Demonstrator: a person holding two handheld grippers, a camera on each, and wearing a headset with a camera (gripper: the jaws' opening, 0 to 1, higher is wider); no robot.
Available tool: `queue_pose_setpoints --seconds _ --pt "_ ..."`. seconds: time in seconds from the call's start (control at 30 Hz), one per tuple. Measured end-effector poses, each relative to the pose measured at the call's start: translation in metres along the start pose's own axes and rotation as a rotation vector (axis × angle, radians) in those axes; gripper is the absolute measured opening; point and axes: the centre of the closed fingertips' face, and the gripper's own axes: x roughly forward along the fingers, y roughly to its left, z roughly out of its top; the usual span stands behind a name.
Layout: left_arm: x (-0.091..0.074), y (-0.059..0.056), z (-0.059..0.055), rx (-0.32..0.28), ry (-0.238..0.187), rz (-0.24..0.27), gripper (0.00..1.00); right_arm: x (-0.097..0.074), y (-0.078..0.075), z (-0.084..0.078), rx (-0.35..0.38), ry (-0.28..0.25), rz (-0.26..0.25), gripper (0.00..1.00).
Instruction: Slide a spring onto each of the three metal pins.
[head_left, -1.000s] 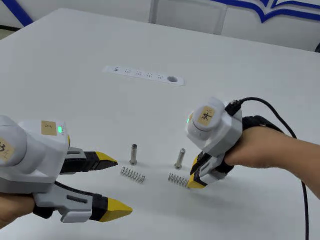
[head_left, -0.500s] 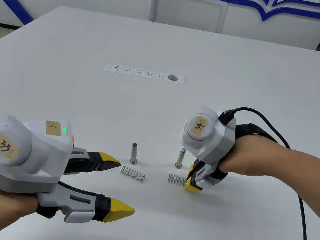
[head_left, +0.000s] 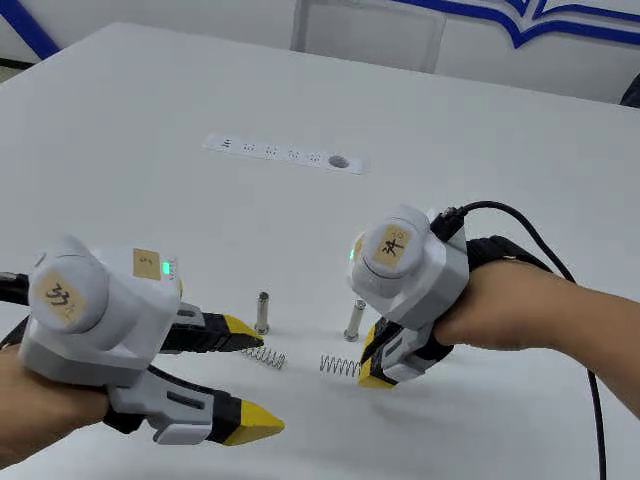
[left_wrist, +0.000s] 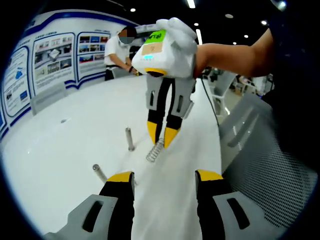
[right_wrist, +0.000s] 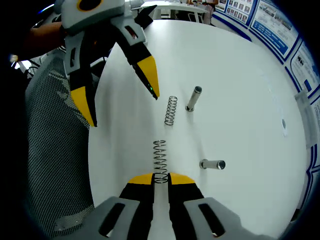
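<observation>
Steeply nose-down, right hand-held gripper (right_wrist: 161, 178) clamped on one spring (right_wrist: 160, 161); left hand-held gripper (head_left: 259, 381) level, jaws apart.

The head view looks steeply down on the table (head_left: 150, 120); the gripper views sit low, facing each other, sharing one spring (right_wrist: 160, 160) and two pins (right_wrist: 192, 98).

Left tool (head_left: 265, 383) spread wide; right tool (head_left: 370, 375) pinched closed.

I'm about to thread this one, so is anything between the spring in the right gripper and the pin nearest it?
Nothing visible. The right gripper pinches one end of the spring, and bare table lies between it and the nearest pin. The second spring lies off toward the other pin.
</observation>
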Motion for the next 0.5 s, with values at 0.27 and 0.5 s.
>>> queue_pose_setpoints --seconds 0.27,0.5 --pt "0.011 -0.004 0.007 0.049 0.008 -0.041 0.40 -0.014 0.018 0.020 -0.061 -0.033 0.024 0.11" --pt "0.014 -0.009 0.007 0.088 0.021 -0.065 0.28 -0.018 0.028 0.028 -0.103 -0.038 0.036 0.11"
